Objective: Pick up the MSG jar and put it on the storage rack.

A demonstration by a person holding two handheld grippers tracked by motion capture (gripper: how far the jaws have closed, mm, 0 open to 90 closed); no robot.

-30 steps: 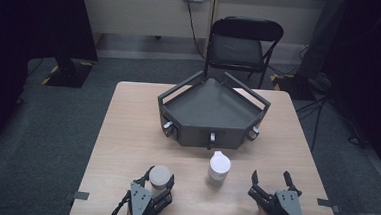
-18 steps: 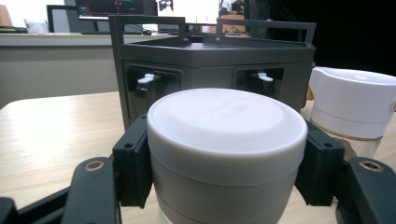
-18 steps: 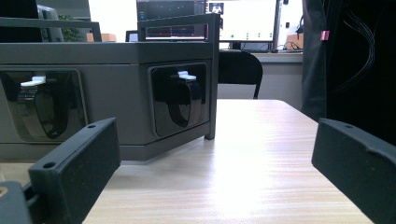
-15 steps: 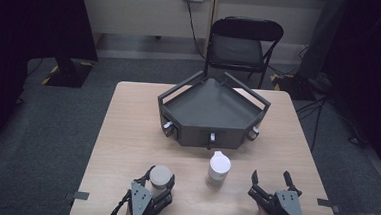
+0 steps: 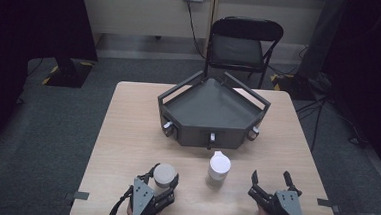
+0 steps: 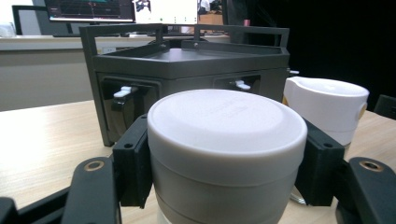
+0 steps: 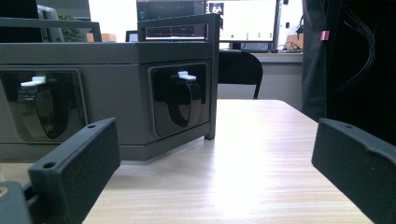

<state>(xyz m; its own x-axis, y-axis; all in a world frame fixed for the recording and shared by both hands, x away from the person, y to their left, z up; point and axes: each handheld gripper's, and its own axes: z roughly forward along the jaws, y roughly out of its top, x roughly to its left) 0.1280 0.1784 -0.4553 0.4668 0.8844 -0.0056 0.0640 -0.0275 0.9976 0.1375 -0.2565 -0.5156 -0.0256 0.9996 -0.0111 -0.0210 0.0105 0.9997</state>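
A grey-white lidded jar [image 5: 164, 178] [image 6: 224, 149] stands on the table near its front left. My left gripper [image 5: 161, 182] is shut on the jar, one black pad pressed on each side of it. A white lidded cup with a spout [image 5: 219, 168] [image 6: 329, 105] stands alone to the right of the jar. My right gripper [image 5: 272, 182] [image 7: 215, 158] rests low at the front right, open, with bare table between its jaws. A dark grey angular tray stand [image 5: 212, 105] [image 6: 187, 60] [image 7: 107, 51] sits at the table's middle back, small white latches on its front faces.
A black folding chair [image 5: 242, 45] stands behind the wooden table [image 5: 127, 133]. Monitors line a far desk in the gripper views. Dark curtains hang at both sides, and cables run over the floor at the right.
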